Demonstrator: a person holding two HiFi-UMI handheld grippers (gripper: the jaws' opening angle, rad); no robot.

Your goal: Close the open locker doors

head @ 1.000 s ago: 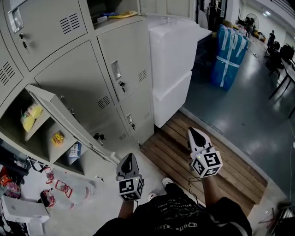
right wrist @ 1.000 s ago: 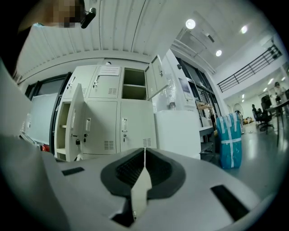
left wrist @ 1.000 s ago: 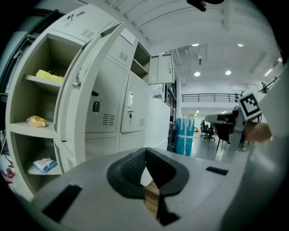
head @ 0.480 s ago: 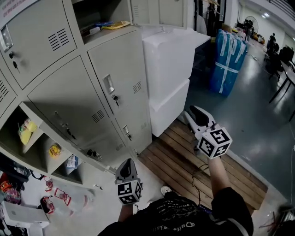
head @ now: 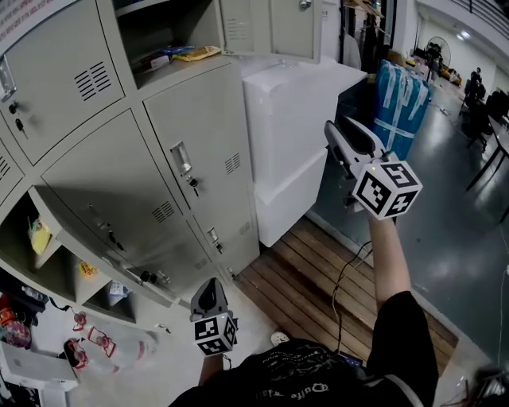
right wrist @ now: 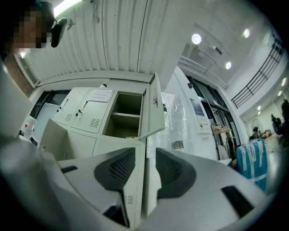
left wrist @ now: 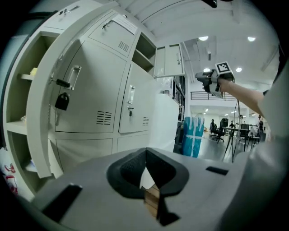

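Head view: the lower locker door (head: 99,246), near left, shows edge-on, its compartment cut off. The left gripper (head: 209,296) is low and the right gripper (head: 346,141) is raised.

Left gripper view: jaws together, empty. A padlock (left wrist: 62,100) hangs on the lower door.

Right gripper view: jaws, just opening, stand wide and hold nothing. The upper locker door (right wrist: 152,108) hangs ajar, well beyond them.

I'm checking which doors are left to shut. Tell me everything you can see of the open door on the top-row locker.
The top-row locker door is a pale grey sheet-metal panel, hinged on the right of its compartment and swung wide, standing out from the cabinet face. Vent slots and a small lock fitting show on it. It looks undamaged. Nothing touches it.
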